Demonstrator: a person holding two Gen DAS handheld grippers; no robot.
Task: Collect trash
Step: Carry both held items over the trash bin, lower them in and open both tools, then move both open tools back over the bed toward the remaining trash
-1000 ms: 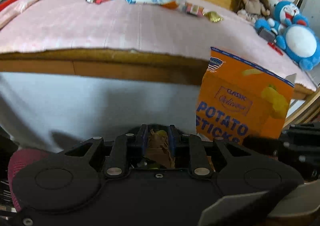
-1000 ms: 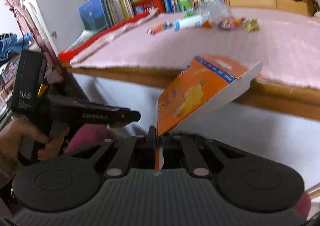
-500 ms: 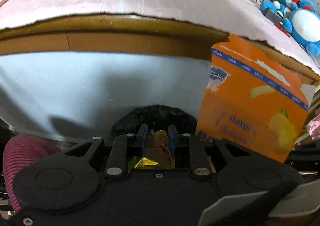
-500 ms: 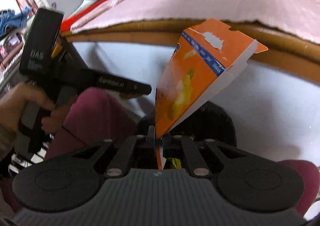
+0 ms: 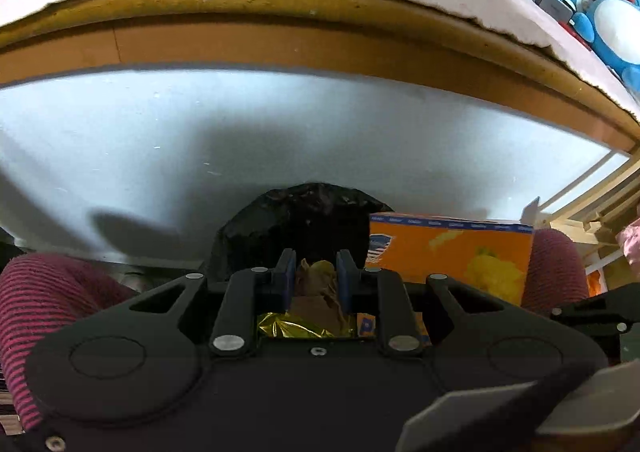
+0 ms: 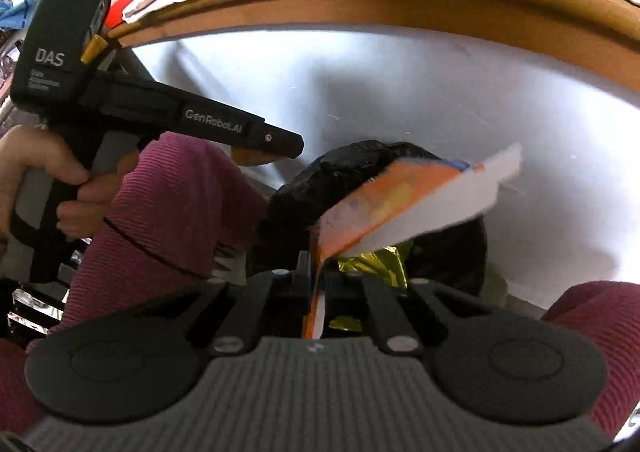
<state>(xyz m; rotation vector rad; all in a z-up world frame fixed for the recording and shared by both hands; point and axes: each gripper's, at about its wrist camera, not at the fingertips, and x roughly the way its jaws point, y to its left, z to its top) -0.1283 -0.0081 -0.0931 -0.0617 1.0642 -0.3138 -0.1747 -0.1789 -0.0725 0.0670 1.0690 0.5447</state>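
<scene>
My left gripper is shut on a crumpled brown wrapper, just above the black bin bag under the table. In the right wrist view the left gripper hangs at the left of the bag, a hand around its handle. My right gripper is shut on a flap of the orange potato sticks box, which tilts over the bag's mouth. From the left wrist the box stands right of the bag. Gold foil lies inside the bag.
The wooden table edge with its pink cover runs overhead, a white panel below it. Knees in striped magenta trousers flank the bag on both sides. Blue plush toys and more wrappers lie on the tabletop.
Both grippers have sunk from table height towards the bin bag, tipping downward. The orange box came down with the right gripper and now leans over the bag's mouth. Both grips are unchanged.
</scene>
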